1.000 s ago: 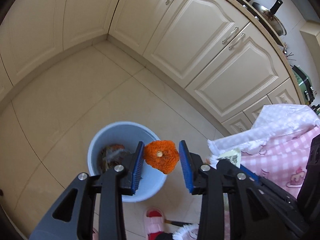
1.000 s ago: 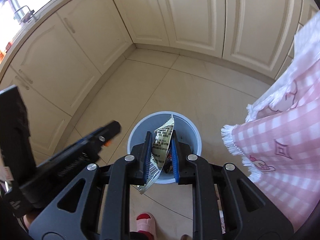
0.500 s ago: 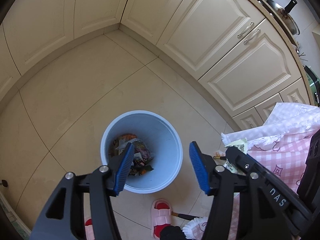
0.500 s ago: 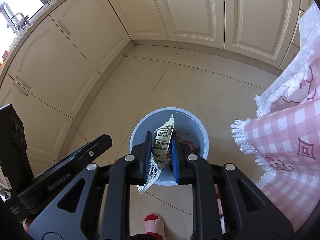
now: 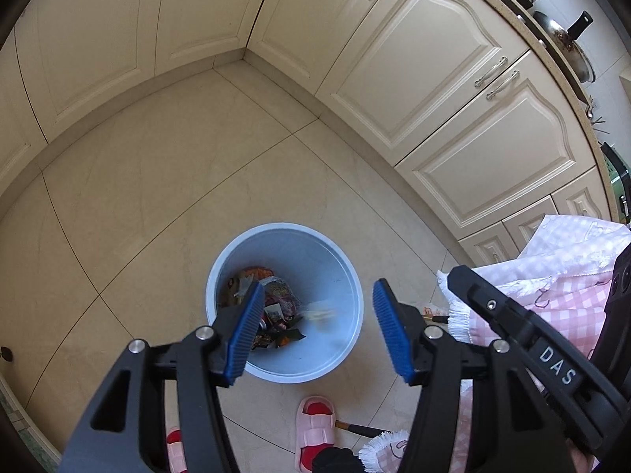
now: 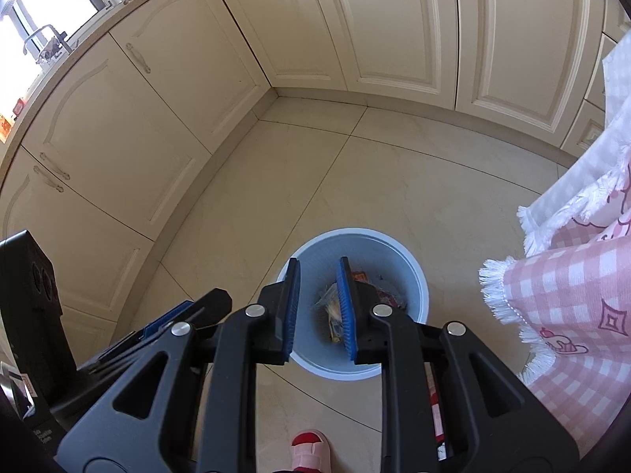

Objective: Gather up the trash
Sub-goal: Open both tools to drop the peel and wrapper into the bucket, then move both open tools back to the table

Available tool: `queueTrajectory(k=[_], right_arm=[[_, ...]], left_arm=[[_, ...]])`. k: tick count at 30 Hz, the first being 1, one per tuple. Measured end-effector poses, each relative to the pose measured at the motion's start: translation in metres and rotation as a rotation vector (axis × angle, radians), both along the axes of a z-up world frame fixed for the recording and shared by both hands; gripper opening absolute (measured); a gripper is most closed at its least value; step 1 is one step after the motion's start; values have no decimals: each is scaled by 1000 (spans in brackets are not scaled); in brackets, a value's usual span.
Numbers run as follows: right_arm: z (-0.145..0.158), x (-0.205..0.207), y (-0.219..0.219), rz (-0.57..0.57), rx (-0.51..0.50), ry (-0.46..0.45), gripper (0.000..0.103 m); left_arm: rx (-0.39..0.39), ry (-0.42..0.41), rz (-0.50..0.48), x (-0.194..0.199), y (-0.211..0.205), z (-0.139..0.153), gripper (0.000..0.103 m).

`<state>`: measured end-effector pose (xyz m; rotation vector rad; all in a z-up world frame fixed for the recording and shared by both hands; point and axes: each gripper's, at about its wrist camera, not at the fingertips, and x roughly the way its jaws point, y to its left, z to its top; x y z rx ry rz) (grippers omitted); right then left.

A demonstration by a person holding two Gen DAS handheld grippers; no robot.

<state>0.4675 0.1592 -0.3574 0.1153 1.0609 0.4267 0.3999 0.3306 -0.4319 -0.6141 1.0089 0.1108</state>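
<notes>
Floor: cream tile is running into a corner of cream cabinets; it is carrying the bin in the open, where both hands are reaching it from above.
Table: its pink checked cloth is hanging at the right edge of both views, fringe just beside the bin — judged the place the trash is being fetched from.
Bin: a pale blue round bin is standing upright on the floor, mouth up, just beyond a pink slipper; both tongs are pointing steeply down over it, which suits dropping.
Trash: wrappers and scraps are lying heaped at the bottom of the bin, toward its left wall in the left wrist view; a pale blurred piece beside the heap is judged a wrapper falling in — too smeared to name.
Left tongs: the jaws are standing well apart over the bin mouth, nothing between the pads — judged emptied.
Right tongs: the jaws are opening, a narrow gap showing; no item is pressing against either pad, only bin contents are showing through the gap.
Step in hand: judged the release over the bin; whether more trash is waiting on the table cannot be told.
</notes>
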Motion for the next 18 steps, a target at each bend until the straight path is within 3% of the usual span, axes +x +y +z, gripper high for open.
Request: queueTrajectory(k=[11, 14, 18], right_arm=[[3, -7, -5, 7, -12, 7, 21], [15, -11, -6, 13, -15, -3, 21], [56, -26, -10, 33, -15, -72, 21]], left_arm=[[25, -3, 1, -2, 0, 5, 56], [33, -25, 0, -6, -3, 16, 56], [79, -80, -1, -22, -14, 45, 56]])
